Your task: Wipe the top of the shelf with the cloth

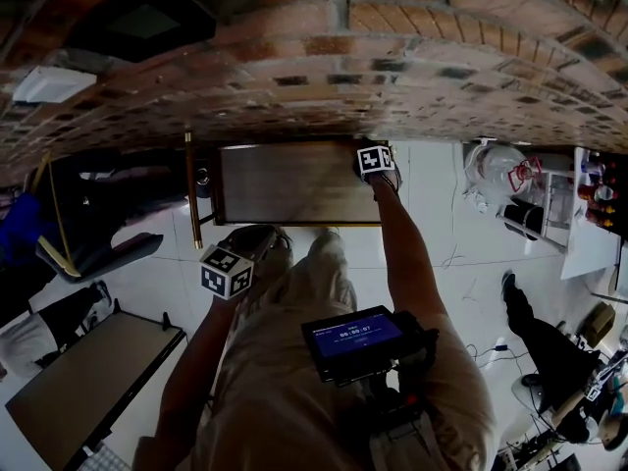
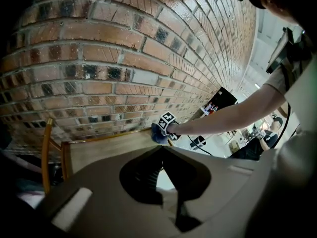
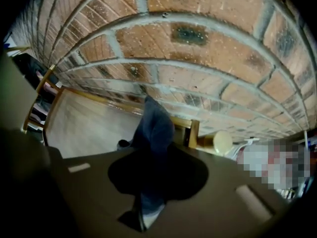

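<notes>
Step in hand: wiping, stroke at far right corner of shelf.
- Right gripper clamped on blue cloth. Cloth seems to touch tabletop of shelf, just beside brick wall.
- Left gripper jaws together, empty, held back near body.
- Next move, by judgement: drag cloth left across the bare tabletop, keeping downward pressure and grip firm.

Dim, underexposed frames, strong fisheye bending at edges, soft blurred foreground
</notes>
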`<state>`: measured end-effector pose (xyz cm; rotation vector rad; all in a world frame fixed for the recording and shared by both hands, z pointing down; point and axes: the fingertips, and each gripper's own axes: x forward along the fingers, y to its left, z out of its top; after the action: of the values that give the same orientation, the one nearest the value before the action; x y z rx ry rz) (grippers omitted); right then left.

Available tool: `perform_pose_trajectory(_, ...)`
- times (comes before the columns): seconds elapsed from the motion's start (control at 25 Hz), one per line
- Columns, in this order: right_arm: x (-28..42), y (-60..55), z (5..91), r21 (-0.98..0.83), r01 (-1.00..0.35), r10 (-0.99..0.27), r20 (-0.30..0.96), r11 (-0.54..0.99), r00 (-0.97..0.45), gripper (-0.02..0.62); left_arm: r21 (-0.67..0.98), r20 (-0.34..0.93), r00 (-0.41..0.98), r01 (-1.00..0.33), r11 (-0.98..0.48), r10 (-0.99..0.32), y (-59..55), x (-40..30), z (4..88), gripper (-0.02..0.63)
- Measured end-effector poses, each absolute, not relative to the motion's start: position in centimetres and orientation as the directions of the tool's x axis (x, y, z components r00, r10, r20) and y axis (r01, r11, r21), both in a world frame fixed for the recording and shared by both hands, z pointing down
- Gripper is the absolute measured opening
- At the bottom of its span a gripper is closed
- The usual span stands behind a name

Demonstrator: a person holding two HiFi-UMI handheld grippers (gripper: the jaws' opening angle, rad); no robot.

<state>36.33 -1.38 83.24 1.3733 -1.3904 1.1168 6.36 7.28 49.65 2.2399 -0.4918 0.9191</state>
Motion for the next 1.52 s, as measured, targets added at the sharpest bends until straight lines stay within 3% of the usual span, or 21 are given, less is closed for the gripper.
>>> perform_pose_trajectory(0.4, 36.8, -0.4, 82.1, 0.031, -0.998, -0.204, 0.978, -0.052, 0.041, 0.064, 0.443, 0.711, 0.691, -0.583, -0.681, -0.130, 7.1, 2.1, 49.6, 0.000)
perform_pose_trajectory(0.68, 30.7, -1.0, 78.6, -0.001, -1.000, -0.281, 0.960, -0.032, 0.008, 0.064, 0.447, 0.692, 0.701, -0.603, -0.661, -0.172, 6.5, -2.5, 49.2, 0.000)
perform_pose_trajectory(0.92, 19.6, -3.0, 76.4, -0.107, -0.994, -0.318, 0.941, 0.036, -0.113, 0.064, 0.434, 0.699, 0.696, -0.597, -0.675, -0.167, 5.9, -6.5, 49.6, 0.000)
perform_pose_trajectory(1.12, 6.8, -6.9, 74.7, -0.298, -0.937, -0.376, 0.859, 0.181, -0.346, 0.064, 0.446, 0.684, 0.710, -0.589, -0.675, -0.168, 5.1, -10.1, 49.5, 0.000)
perform_pose_trajectory(1.52, -9.3, -12.0, 75.9, -0.363, -0.876, -0.330, 0.824, 0.318, -0.461, 0.064, 0.453, 0.666, 0.727, -0.572, -0.684, -0.166, 3.5, -17.1, 50.4, 0.000)
